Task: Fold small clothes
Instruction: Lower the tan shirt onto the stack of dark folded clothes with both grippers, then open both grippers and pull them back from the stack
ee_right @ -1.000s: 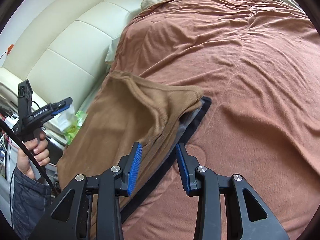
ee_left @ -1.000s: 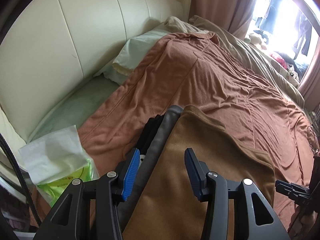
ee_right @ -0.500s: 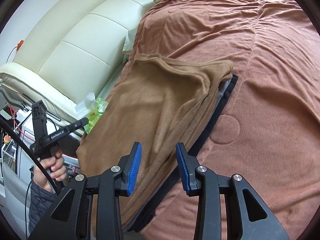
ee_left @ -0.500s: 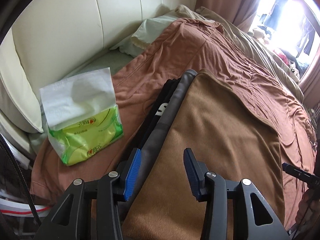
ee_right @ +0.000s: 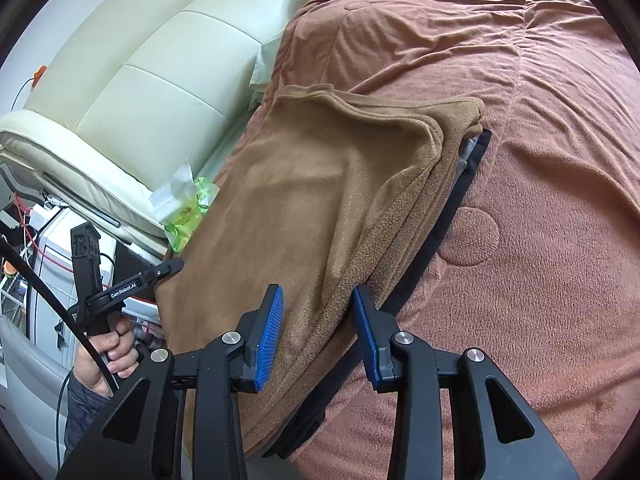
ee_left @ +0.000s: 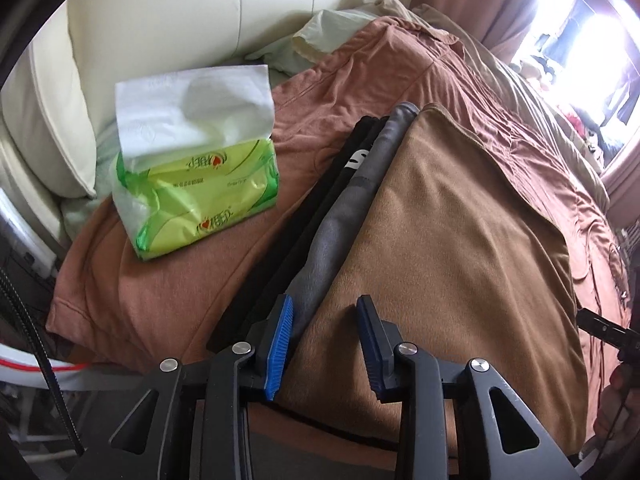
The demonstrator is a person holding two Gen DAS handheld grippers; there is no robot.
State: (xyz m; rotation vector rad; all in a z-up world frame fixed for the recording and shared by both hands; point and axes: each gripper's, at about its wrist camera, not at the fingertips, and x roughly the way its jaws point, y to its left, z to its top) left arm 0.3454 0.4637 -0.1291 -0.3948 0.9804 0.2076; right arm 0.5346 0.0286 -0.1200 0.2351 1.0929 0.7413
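A folded tan fleece garment (ee_left: pixel 460 240) lies on top of a stack with a grey garment (ee_left: pixel 352 208) and a black garment (ee_left: pixel 304 220) under it, on a rust-brown bedspread. It also shows in the right wrist view (ee_right: pixel 312 208). My left gripper (ee_left: pixel 324 340) is open and empty, above the stack's near left edge. My right gripper (ee_right: pixel 318 332) is open and empty, above the tan garment's near right edge. The left gripper (ee_right: pixel 176 266) shows at the stack's left edge in the right wrist view.
A green pack of tissues (ee_left: pixel 196 184) sits on the bedspread (ee_right: pixel 520 160) left of the stack. A cream padded headboard (ee_left: pixel 160 20) and pale pillows (ee_left: pixel 320 40) lie behind. White furniture and cables (ee_right: pixel 44 240) stand beside the bed.
Both grippers have pulled back toward the bed's near edge, so the stack and the tissue pack show more fully. Both stay open. The clothes have not moved.
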